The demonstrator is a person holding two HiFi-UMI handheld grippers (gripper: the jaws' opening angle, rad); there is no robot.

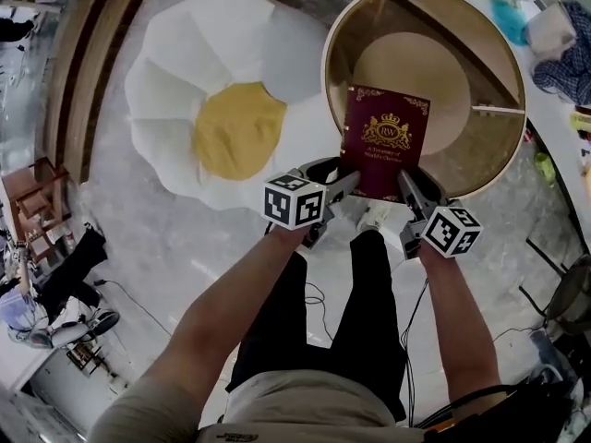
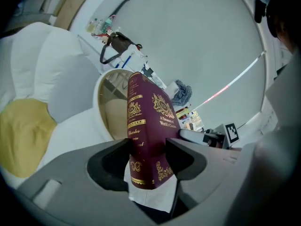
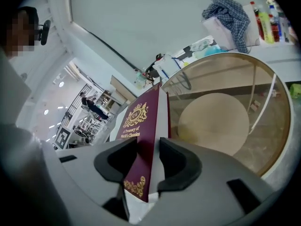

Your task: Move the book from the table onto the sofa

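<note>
A maroon book (image 1: pixel 383 141) with gold print is held off the table, cover up, over the near rim of the round glass table (image 1: pixel 513 137). My left gripper (image 1: pixel 346 185) is shut on its lower left corner, at the spine (image 2: pixel 136 126). My right gripper (image 1: pixel 407 185) is shut on its lower right edge, with the pads pressing on the cover (image 3: pixel 141 140) and the page block. The white flower-shaped sofa (image 1: pixel 175 72) with a yellow centre (image 1: pixel 238 129) lies to the left of the table, beside the left gripper.
The table has a lower round shelf (image 3: pixel 214 124). A white counter (image 1: pixel 554 100) at the right carries a checked cloth (image 3: pixel 230 13) and bottles (image 3: pixel 263 18). Cables (image 1: pixel 319 298) run over the floor by the person's legs. A wooden stool (image 1: pixel 37 197) stands at the left.
</note>
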